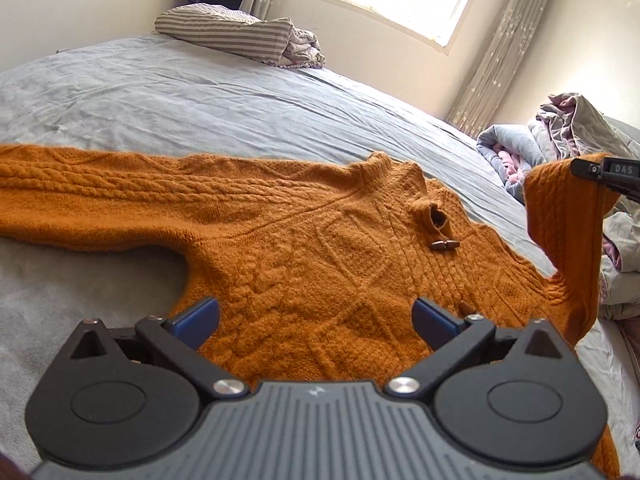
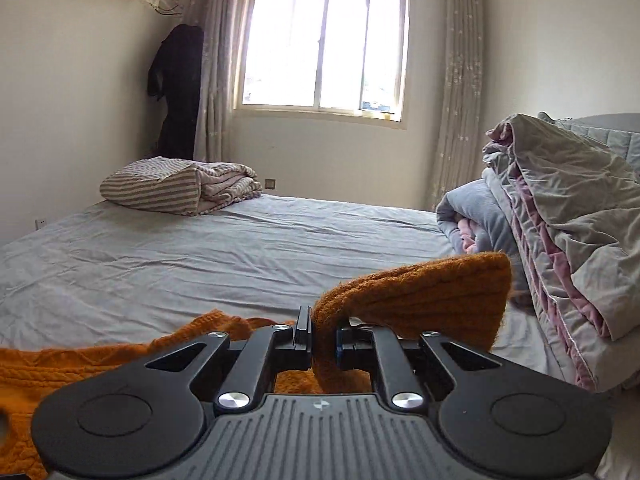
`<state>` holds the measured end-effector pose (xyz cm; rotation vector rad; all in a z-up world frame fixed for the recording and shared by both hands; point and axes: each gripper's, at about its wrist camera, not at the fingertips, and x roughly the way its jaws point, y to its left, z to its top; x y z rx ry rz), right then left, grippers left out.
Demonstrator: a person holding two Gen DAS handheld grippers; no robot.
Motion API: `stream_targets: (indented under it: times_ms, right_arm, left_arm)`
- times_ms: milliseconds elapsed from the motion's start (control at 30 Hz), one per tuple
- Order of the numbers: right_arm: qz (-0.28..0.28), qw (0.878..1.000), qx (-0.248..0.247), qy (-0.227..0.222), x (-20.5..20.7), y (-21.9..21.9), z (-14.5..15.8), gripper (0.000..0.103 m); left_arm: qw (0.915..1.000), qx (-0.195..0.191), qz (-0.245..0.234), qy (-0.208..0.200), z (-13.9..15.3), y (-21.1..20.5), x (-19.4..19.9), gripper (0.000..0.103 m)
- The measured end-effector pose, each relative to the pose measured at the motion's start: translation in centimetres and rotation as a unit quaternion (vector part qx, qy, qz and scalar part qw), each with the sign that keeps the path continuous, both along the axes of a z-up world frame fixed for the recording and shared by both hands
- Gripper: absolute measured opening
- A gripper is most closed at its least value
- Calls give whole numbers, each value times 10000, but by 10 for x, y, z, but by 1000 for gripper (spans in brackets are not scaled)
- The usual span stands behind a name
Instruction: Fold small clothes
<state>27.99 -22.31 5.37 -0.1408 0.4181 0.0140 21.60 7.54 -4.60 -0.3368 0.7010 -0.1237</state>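
Orange cable-knit sweater (image 1: 304,248) spread flat on grey-sheeted bed (image 1: 168,92), near edge. Right gripper (image 2: 323,334) jaws clamped on right sleeve cuff (image 2: 416,292), lifted. Left gripper (image 1: 316,316) jaws apart, empty, over hem. Sleeve-fold step; next probably: carry cuff left across chest, release.

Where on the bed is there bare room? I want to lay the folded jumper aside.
Bare grey sheet lies between the orange cable-knit jumper and the striped folded quilt. It is crowded by the heaped grey and pink bedding, where the right claw lifts a sleeve.
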Motion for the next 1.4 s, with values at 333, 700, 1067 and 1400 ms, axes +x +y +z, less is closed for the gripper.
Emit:
stream_targets:
  times_ms: [333,700,1067,1400]
  right_arm:
    - [1432,9800,-960,992,-20,117,-86,13]
    - [2086,9633,-1128,1255,-53,137,-112,35]
    - [1709,9818,-419,720,-115,45,-83,64]
    - [453,9967,100,672,-105,-42,-97,73]
  left_arm:
    - [9997,4,255,46,-8,18,6,99]
    - [9989,-417,177,-128,-10,32,13,89]
    - [9924,-1147,-241,371,-40,18,77,37]
    - [9964,-534,-250,-605,2,-15,87,5]
